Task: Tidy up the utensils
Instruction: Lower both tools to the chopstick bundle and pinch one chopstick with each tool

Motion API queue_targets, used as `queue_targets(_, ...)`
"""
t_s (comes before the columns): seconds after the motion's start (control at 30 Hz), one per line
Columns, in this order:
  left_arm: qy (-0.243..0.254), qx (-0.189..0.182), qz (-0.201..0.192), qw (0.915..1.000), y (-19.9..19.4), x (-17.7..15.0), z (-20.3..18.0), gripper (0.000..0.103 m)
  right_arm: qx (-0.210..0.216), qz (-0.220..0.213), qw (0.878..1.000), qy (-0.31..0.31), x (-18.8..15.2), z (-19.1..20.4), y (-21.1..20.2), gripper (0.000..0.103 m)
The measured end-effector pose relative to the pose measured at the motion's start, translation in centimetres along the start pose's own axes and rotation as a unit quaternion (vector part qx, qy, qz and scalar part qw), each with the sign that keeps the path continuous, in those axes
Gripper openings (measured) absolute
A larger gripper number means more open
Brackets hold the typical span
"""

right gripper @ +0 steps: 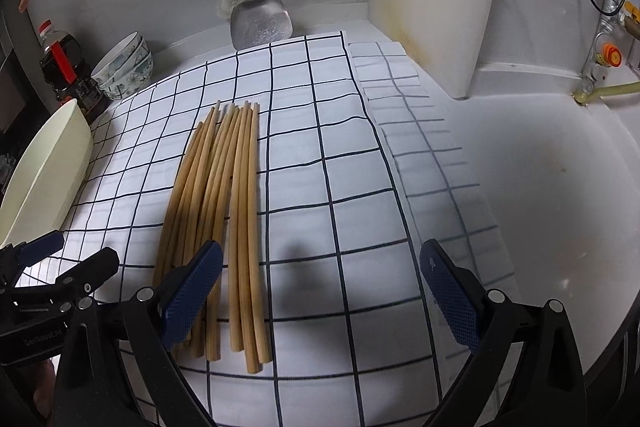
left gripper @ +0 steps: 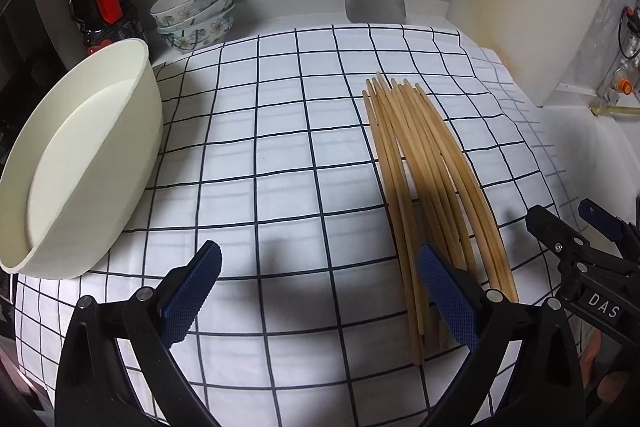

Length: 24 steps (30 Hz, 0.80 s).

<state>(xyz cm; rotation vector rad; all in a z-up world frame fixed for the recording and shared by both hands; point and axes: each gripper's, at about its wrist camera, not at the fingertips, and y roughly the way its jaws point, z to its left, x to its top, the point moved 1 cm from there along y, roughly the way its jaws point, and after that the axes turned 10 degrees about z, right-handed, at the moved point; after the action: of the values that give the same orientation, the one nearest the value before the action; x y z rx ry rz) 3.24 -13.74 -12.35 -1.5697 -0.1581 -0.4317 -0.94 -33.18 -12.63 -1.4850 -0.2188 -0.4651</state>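
Right wrist: pale wooden chopsticks (right gripper: 224, 211), loosely bundled.

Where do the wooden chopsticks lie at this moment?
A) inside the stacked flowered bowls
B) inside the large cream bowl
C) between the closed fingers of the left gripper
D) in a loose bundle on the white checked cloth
D: the wooden chopsticks lie bundled on the white checked cloth, outside the large cream bowl, and both grippers are open.

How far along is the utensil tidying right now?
Barely started. Done: nothing visibly put away; the cream container looks empty. In hand: nothing; the left gripper and right gripper are both open above the checked cloth. Left: the whole bundle of chopsticks lies loose on the cloth, ungrasped.
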Motion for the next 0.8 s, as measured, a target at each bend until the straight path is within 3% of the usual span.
queue_targets(0.8, -0.007, 0.003, 0.006, 0.9999, 3.1, 0.9, -1.1, 0.097, -0.034, 0.008, 0.998, -0.051, 0.9, 0.5, 3.5, 0.094)
